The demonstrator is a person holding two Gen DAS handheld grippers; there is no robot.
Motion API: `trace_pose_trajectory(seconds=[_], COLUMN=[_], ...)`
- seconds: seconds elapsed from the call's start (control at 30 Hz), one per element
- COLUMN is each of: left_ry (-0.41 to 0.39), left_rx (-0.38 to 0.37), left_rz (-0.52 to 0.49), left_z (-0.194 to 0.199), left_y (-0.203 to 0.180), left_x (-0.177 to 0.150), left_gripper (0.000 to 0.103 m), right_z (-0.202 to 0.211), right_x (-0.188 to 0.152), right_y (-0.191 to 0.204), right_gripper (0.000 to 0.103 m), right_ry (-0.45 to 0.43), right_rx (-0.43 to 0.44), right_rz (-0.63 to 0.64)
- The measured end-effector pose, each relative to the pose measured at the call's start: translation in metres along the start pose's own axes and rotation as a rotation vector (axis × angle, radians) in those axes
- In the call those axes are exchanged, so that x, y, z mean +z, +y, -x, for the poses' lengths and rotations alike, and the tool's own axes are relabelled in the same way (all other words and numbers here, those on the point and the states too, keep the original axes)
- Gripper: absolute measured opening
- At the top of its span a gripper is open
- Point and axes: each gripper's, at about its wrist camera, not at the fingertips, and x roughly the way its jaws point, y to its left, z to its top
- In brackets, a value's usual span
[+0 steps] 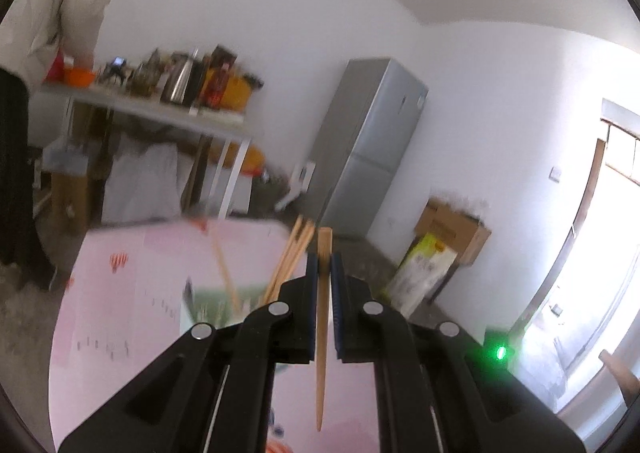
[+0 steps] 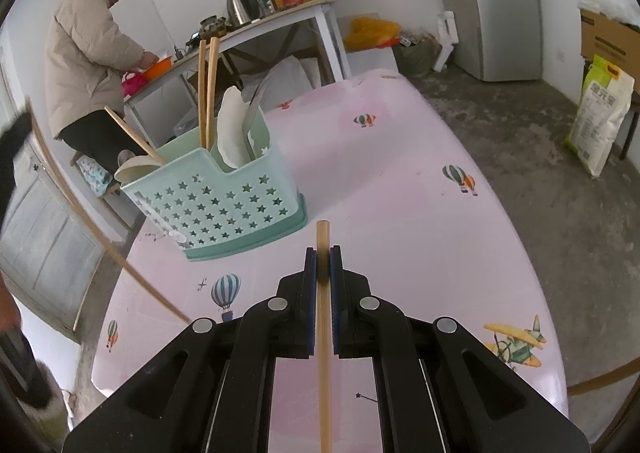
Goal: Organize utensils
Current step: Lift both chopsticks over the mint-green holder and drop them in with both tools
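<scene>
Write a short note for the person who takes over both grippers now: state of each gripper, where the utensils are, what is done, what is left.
Left gripper: shut on one wooden chopstick, raised above the table.
Right gripper: shut on another chopstick, over the pink tablecloth.
Green utensil holder stands on the table, ahead and to the left in the right wrist view.
Done: two chopsticks, white spoons and a metal utensil stand in the holder.
Left: put both held chopsticks with the other chopsticks.

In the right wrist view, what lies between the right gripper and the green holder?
Only bare pink tablecloth separates right gripper from mint-green star-perforated plastic holder.
</scene>
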Motion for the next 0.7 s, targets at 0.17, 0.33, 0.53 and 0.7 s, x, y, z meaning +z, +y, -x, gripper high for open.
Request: trace_pose_trajectory(seconds=[0.17,0.33,0.53,0.7], left_ry=[-0.096,-0.154,-0.168,-0.151], left_rx=[-0.004,0.025,0.116,0.173], left_rz=[-0.044,-0.098,-0.138,-0.148], left_z=[-0.010,-0.019,-0.036,-0.053], left_y=[-0.010,-0.016,-0.009,0.005], left_x=[0.043,0.076,0.087,0.075], left_gripper=[0.006,0.006,0.006,0.006], right_z=[0.000,-0.003,-0.006,-0.012], right_x=[0.002,0.004,0.006,0.006], right_y=[-0.001,-0.002,-0.005,-0.005], right_gripper=[0.004,0.004,0.004,0.004], right_ry=[0.002,0.003,0.007,0.018], right_rx=[0.006,0.018,0.027,0.027], right_rz=[0.005,0.001,-0.008,-0.006])
